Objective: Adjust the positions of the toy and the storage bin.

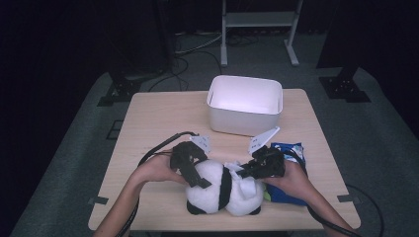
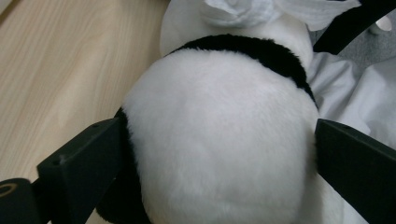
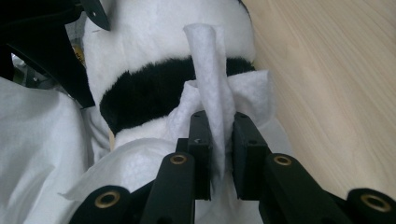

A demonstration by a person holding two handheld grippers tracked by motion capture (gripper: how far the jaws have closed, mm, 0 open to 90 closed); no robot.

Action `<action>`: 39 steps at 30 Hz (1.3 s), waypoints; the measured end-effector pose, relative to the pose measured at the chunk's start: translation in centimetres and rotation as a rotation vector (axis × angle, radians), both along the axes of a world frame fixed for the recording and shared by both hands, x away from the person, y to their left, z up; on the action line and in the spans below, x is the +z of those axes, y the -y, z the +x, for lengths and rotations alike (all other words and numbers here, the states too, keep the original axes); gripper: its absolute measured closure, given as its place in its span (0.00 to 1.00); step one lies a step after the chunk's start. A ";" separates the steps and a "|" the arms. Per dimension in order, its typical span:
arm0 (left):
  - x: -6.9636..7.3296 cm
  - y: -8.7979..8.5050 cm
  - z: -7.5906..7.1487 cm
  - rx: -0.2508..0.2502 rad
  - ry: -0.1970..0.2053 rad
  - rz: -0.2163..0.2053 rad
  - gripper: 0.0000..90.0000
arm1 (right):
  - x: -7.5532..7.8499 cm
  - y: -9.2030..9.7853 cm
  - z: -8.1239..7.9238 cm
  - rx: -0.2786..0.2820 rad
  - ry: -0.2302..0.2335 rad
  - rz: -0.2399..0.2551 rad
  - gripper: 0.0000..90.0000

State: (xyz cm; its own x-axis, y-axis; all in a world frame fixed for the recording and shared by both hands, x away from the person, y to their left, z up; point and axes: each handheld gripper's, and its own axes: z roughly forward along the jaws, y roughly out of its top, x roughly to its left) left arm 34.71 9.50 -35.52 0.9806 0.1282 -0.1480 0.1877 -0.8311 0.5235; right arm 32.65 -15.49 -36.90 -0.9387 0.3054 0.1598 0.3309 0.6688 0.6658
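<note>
1. Panda plush toy (image 1: 217,190) lies at the near edge of the wooden table (image 1: 163,113), between the two hands, its white fur crossed by a black band.
2. White cloth (image 1: 244,185), thin and fibrous like a wet wipe, is draped over the plush's right part.
3. Left gripper (image 1: 195,175) reaches onto the plush's left part; the left gripper view shows its black jaws (image 2: 215,154) set wide apart on either flank of the rounded white body, right at the fur, though whether the pads press in I cannot tell.
4. Right gripper (image 1: 247,170) comes in from the right; the right gripper view shows its jaws (image 3: 219,154) nearly together, clamped on an upright, rolled fold of the white cloth (image 3: 212,93).
5. High view adds what the gripper views lack: a white rectangular plastic bin (image 1: 244,103) with rounded corners at the table's far side, and a blue packet (image 1: 291,153) under the right hand.
6. Close views add texture: the soft, dense pile of the plush (image 2: 219,130), its black band (image 3: 149,93), and the pale grain of the tabletop (image 3: 336,84).
</note>
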 end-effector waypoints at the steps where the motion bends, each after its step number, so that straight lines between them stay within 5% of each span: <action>1: -0.1 0.2 0.0 0.000 -0.002 0.009 0.00 | 0.0 0.0 0.0 0.000 -0.002 0.002 0.88; 13: -0.7 1.2 0.2 -0.020 0.010 0.066 0.00 | -0.2 -0.8 0.0 0.015 -0.006 0.003 0.88; 24: -0.4 0.6 0.3 -0.045 0.064 0.059 0.42 | -0.2 -0.9 0.8 0.000 -0.021 -0.001 0.87; 31: -0.1 0.5 0.9 -0.039 0.076 0.054 0.45 | 0.1 -1.0 1.6 -0.009 -0.013 -0.005 0.87; 39: 1.0 0.4 1.7 -0.074 0.214 0.057 0.44 | 0.7 -1.1 3.1 -0.035 0.009 -0.002 0.87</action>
State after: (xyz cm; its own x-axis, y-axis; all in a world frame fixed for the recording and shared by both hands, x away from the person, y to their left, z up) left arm 36.42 9.10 -34.48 0.9959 0.0568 0.0700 0.0146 -0.8678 0.4967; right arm 35.79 -14.36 -36.24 -0.9289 0.3380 0.1511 0.3481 0.6584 0.6674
